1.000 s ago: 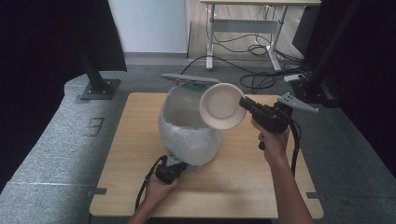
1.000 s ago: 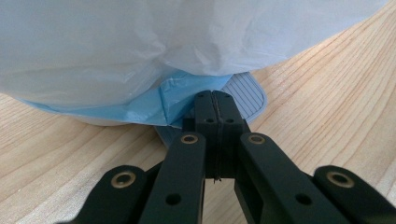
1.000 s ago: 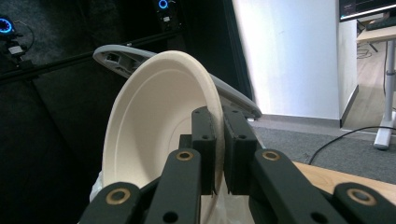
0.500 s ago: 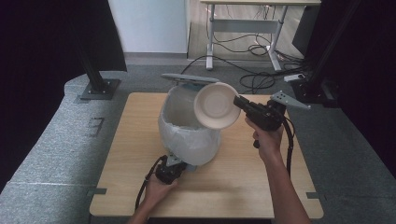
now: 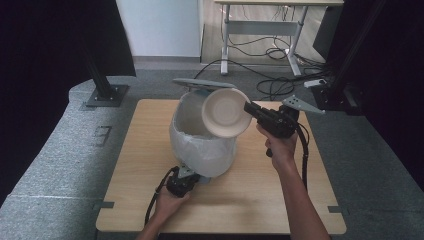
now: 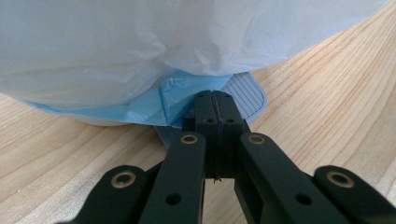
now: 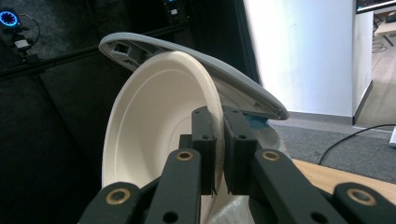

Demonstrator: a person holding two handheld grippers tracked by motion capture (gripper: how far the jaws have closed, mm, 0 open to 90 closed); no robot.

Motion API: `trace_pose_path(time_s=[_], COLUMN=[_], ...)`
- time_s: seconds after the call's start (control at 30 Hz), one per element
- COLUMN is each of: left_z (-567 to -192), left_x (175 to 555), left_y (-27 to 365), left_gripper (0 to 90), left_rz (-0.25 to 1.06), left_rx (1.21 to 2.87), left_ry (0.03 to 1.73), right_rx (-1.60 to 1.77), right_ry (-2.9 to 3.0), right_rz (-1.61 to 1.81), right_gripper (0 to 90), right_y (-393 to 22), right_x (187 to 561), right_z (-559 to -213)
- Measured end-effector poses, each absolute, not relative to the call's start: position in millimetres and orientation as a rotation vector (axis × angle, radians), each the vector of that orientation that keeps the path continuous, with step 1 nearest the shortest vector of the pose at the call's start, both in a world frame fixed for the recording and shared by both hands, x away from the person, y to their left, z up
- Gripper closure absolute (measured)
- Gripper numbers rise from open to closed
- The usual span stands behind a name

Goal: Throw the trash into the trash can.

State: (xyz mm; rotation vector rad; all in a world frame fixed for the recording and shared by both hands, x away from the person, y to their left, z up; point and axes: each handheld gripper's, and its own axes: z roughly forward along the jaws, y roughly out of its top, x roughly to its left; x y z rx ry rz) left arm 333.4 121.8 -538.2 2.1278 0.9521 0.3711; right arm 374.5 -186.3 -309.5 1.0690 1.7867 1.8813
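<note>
The left gripper (image 6: 215, 100), jaws pressed together, rests on the bin's pedal (image 6: 243, 91), hidden under the liner (image 5: 200, 150) from above. The right gripper (image 7: 218, 140) pinches the plate (image 5: 226, 112) rim, tilted over the bin (image 5: 192, 107) at 2 o'clock; the lid (image 7: 196, 60) stands behind.

1. One wooden desk (image 5: 280, 200) carries the things.
2. One pedal bin (image 5: 200, 145) stands on it, lined with one white bag (image 6: 140, 42).
3. One grey bin lid (image 7: 196, 56) is raised.
4. One foot pedal (image 6: 243, 91) sits at the bin's base.
5. One paper plate (image 5: 226, 113).
6. Two tools: the left tool (image 5: 186, 175) and the right tool (image 5: 250, 109).
7. Two hands, one on each tool.
</note>
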Motion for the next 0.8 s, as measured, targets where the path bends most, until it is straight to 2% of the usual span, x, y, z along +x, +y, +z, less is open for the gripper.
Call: trace_pose_path(time_s=[0.8], left_z=[-538], left_x=[334], left_y=[122], left_gripper=[90.0], left_rz=[0.370], left_rx=[2.129], left_ry=[0.950], right_rx=[1.055], right_ry=[1.822], right_rz=[1.882], right_gripper=[84.1], right_y=[-164], right_x=[383], right_z=[-311])
